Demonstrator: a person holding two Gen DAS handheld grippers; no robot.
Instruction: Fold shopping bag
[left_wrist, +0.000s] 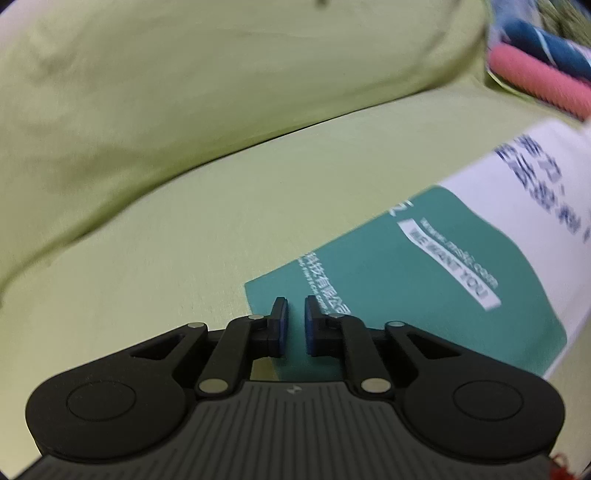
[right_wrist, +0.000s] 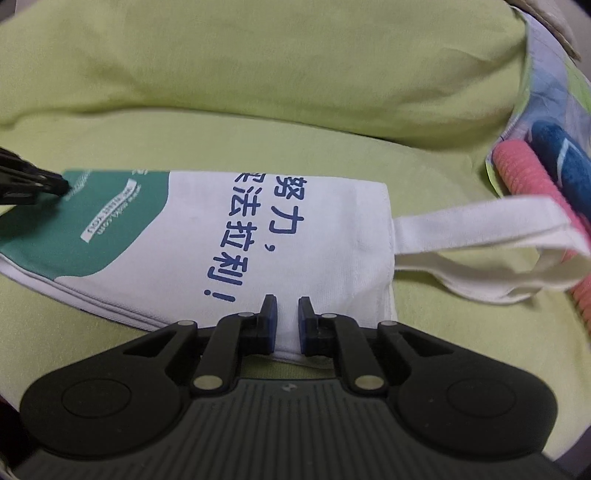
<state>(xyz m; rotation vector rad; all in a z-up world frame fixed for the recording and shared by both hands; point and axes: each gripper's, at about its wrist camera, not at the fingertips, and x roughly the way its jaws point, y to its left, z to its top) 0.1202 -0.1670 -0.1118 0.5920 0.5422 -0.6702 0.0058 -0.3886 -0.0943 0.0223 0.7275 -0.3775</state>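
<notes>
We see our left tongs (left_wrist: 295, 325) as a matte black assembly: two short fingers (left_wrist: 279, 325) faced with blue pads, each carried on a pair of flat black link bars. Silver round pins (left_wrist: 213, 386) mark the joints. The links fan out to broad rounded black housings, each with a shallow circular disc (left_wrist: 101, 402) on top. Between them sits a dark grey ribbed plate (left_wrist: 295, 424) bearing a small pale logo. Our right tongs (right_wrist: 287, 321) are built the same way, with blue-faced fingers (right_wrist: 267, 319), silver pins, black links and a grey ribbed plate (right_wrist: 284, 424).
</notes>
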